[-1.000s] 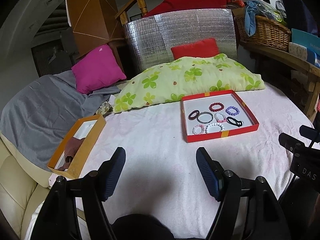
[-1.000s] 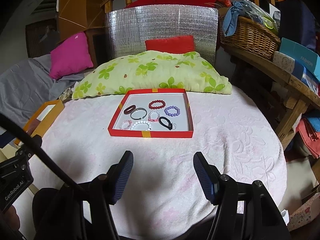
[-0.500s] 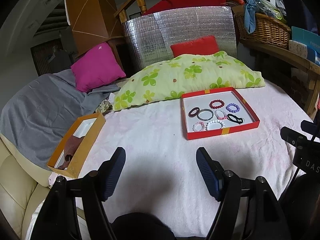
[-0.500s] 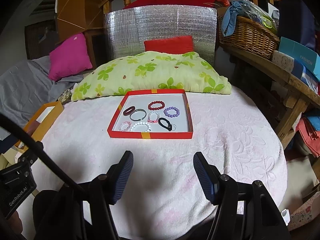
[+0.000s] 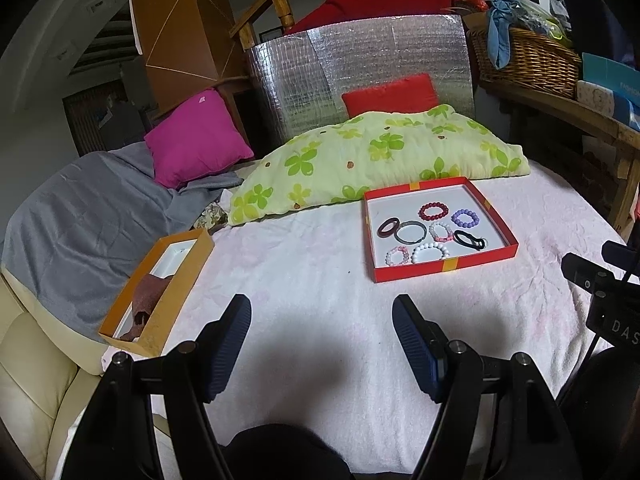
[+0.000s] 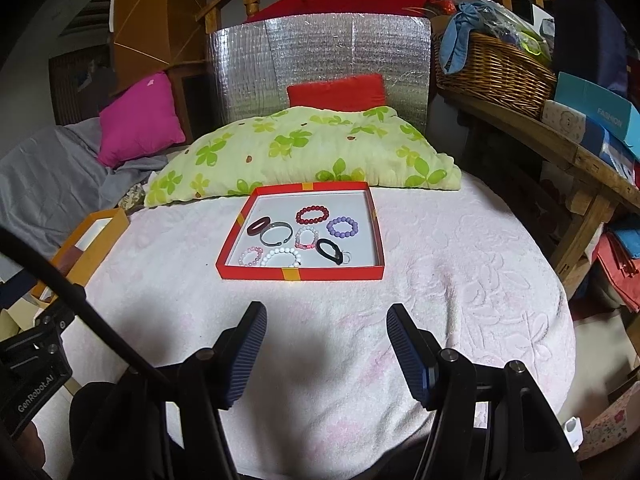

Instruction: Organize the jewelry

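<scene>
A red tray (image 5: 446,270) (image 6: 300,274) sits on the pink-covered table and holds several bracelets, among them a dark red beaded one (image 6: 312,215), a purple beaded one (image 6: 342,227), a white beaded one (image 6: 281,257) and a black one (image 6: 331,251). An orange box (image 5: 158,292) (image 6: 86,248) with a brown cloth inside lies at the table's left edge. My left gripper (image 5: 322,338) is open and empty over the near table, between box and tray. My right gripper (image 6: 326,344) is open and empty, in front of the tray.
A green flowered pillow (image 6: 304,152) lies right behind the tray. A pink cushion (image 5: 196,142) and grey cloth (image 5: 80,216) are at left. A wooden bench (image 6: 560,148) with a wicker basket (image 6: 494,68) and boxes stands at right.
Both grippers have shifted only slightly; the tray sits a little closer in both views. Both stay open and empty.
</scene>
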`<state>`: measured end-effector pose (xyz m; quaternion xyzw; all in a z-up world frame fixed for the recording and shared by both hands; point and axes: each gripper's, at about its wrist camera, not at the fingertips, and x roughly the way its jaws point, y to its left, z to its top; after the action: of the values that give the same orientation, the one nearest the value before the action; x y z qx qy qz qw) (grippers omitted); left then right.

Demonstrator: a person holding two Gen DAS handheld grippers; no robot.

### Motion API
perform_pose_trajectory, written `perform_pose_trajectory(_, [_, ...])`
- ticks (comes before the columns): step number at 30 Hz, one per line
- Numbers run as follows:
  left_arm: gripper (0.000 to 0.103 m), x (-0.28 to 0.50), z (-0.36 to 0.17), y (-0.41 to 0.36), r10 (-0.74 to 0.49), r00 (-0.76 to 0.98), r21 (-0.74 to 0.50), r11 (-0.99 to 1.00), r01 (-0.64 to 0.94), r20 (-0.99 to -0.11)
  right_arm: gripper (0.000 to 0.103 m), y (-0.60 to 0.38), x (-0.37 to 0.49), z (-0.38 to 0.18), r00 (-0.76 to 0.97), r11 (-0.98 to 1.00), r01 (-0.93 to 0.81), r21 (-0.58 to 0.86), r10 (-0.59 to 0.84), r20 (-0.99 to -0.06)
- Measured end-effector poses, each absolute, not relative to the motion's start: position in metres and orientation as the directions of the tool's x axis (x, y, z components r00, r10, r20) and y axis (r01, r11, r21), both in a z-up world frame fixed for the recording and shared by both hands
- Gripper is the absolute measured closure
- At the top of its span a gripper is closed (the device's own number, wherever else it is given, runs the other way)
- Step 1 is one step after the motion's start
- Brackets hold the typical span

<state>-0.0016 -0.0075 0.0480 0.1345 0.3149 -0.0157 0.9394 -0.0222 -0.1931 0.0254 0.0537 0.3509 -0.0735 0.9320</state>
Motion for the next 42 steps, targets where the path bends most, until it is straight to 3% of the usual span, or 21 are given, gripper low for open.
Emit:
perform_pose_trajectory(24, [0.029, 0.000, 0.047, 0.003, 0.043, 0.801, 0.213, 0.971, 0.107, -0.597, 0.036, -0.180, -0.016, 0.029, 0.736, 0.984, 0.176, 0.005, -0.128, -0.665])
perform_pose_trajectory(42, [0.029, 0.040, 0.042, 0.007, 0.053, 0.785, 0.191, 0.978, 0.084, -0.617, 0.036, -0.182, 0.034, 0.013, 0.715, 0.985, 0.170, -0.016, -0.135, -0.686])
